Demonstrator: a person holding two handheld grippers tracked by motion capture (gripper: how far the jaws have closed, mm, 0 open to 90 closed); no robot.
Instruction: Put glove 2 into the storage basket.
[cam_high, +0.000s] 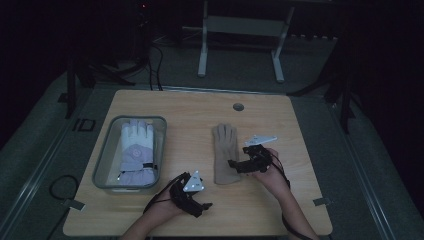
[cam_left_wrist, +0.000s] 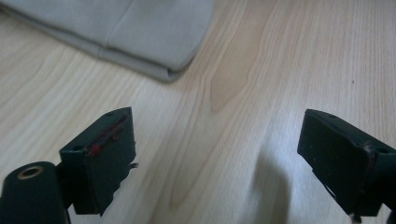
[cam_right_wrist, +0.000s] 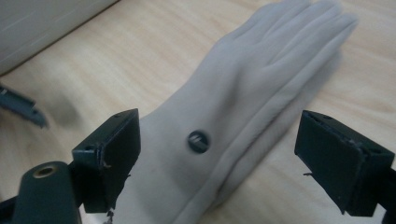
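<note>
On my wooden bench (cam_high: 200, 107), the beige glove (cam_high: 224, 152) lies flat, right of the clear bin (cam_high: 107, 150). My right hand-held gripper (cam_high: 239, 165) hovers wide, seemingly over its cuff; my left hand-held gripper (cam_high: 204, 206) gapes empty nearby.

A tan, plain fabric glove (cam_high: 225, 152) with a small dark round badge (cam_right_wrist: 198, 141) lies on a pale wooden table (cam_high: 200, 107) with light brown grain. A white and pale lilac padded glove (cam_high: 136, 150) sits in a clear grey-tinted plastic bin (cam_high: 102, 160). Both grippers are black.
</note>
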